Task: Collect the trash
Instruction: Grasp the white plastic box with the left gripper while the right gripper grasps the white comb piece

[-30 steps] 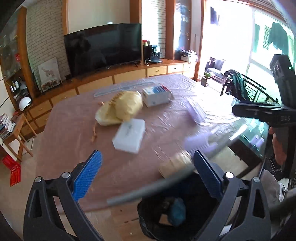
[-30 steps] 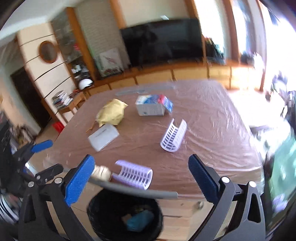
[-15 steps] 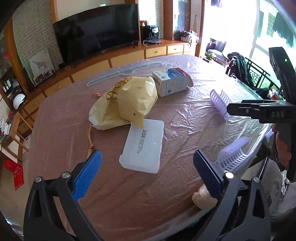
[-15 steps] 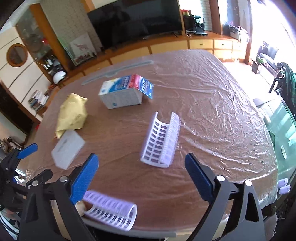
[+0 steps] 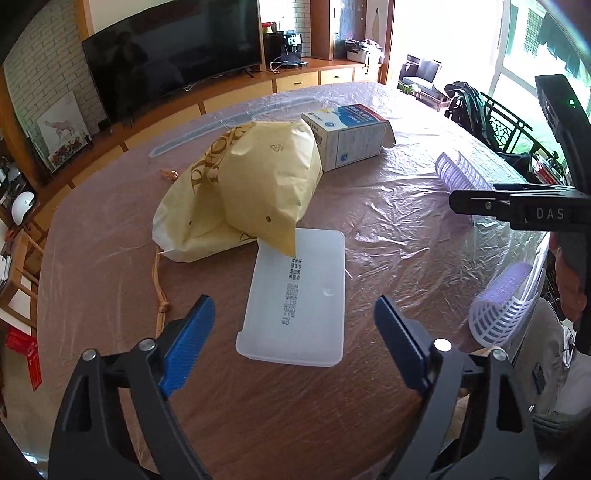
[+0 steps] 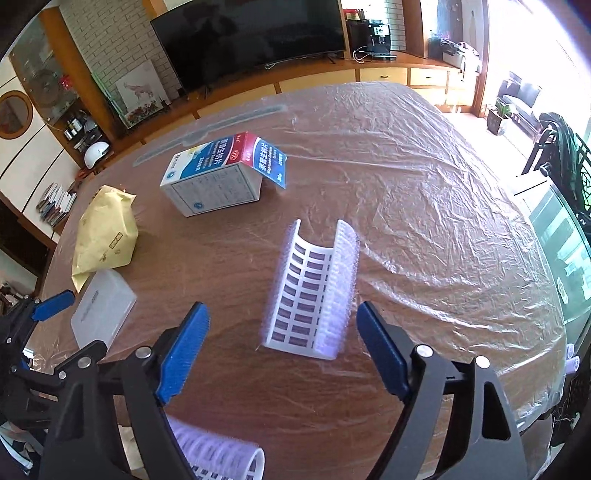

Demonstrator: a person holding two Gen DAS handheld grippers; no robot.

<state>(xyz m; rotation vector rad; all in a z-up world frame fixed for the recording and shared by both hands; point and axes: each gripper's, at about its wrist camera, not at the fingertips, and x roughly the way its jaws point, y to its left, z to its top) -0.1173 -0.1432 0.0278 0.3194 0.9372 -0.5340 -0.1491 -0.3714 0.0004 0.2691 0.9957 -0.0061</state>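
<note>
Trash lies scattered on a table (image 6: 424, 192) covered with clear plastic film.

Left gripper (image 5: 295, 328): the jaws are closing, with blue pads apart and not touching anything. A white plastic case (image 5: 299, 295) lies flat on the table between and just beyond the pads. The far end of the case is tucked under a corner of a yellow paper bag (image 5: 251, 192). A cord (image 5: 160, 291) trails from the bag along the table on the left. Behind the bag stands a white and blue carton (image 5: 347, 142).

Right gripper (image 6: 282, 345): the jaws are closing, pads apart and clear of contact. A white curved grid tray (image 6: 314, 291) lies between them, hollow side up, its near end level with the fingertips. A second grid tray (image 6: 221, 458) sits at the near table edge, below the gripper. The carton (image 6: 218, 177), one flap open, stands farther back to the left. The bag (image 6: 105, 232) and case (image 6: 103, 308) lie at the left, near the left gripper (image 6: 51, 302).

In the left wrist view the right gripper's body (image 5: 524, 208) shows at the right, over the first tray (image 5: 461, 173); the second tray (image 5: 506, 302) lies at the table edge.

Beyond the table, a television (image 6: 251, 33) stands on a wooden sideboard (image 6: 373, 75).
</note>
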